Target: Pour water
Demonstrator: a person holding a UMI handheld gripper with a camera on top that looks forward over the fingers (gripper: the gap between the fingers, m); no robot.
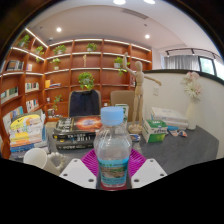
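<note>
A clear plastic water bottle [113,148] with a blue cap and a printed label stands upright between my gripper's [113,165] fingers. The magenta pads [92,160] press against both of its sides, so the gripper is shut on it. The bottle's base is hidden below the fingers, and I cannot tell whether it rests on the table. A white cup-like object [36,157] shows low to the left of the fingers, partly hidden.
A grey table [185,148] stretches ahead, with stacked books [70,132] and a green box [155,128] on it. A dark chair [84,103] stands behind the table. Wooden bookshelves [90,65] line the back wall.
</note>
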